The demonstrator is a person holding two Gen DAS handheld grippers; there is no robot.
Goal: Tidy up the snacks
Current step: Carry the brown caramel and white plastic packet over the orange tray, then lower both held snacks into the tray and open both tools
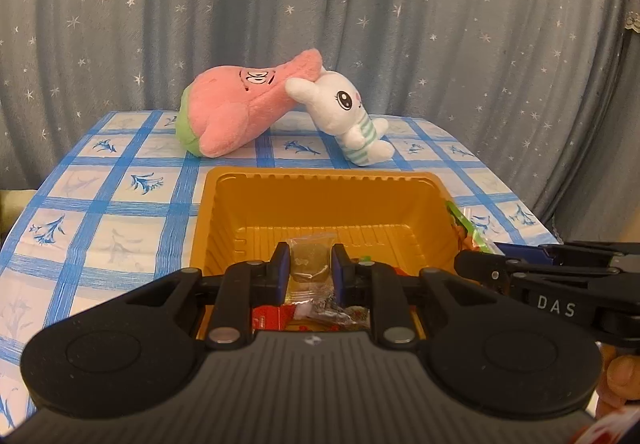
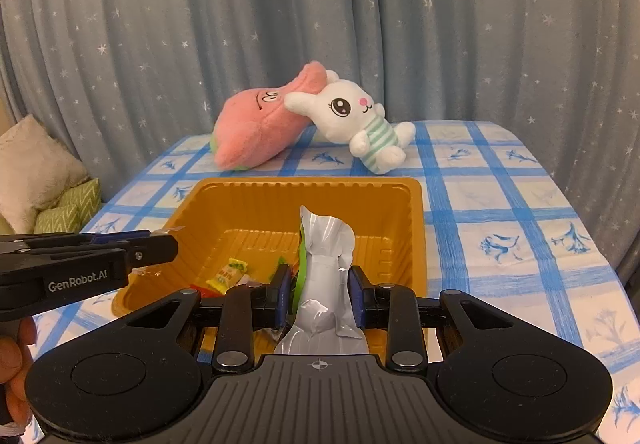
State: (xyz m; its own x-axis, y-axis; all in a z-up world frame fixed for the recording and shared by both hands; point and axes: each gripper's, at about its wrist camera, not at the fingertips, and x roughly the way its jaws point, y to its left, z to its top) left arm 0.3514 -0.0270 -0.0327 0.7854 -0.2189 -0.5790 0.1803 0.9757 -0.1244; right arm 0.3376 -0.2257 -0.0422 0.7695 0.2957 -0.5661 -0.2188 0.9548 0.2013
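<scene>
Both grippers hang over the orange tray (image 1: pixel 320 200) for dropping: left gripper (image 1: pixel 311 267) clenches a clear-wrapped snack (image 1: pixel 310 258), right gripper (image 2: pixel 320 294) grasps a silver packet (image 2: pixel 326 268).

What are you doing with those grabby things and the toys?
A person is sorting snacks into the orange tray. The left gripper holds a small clear candy packet over the tray, and the right gripper holds a silver snack bag. A few sweets already lie inside. The pink plush and white bunny just lie behind it.
</scene>
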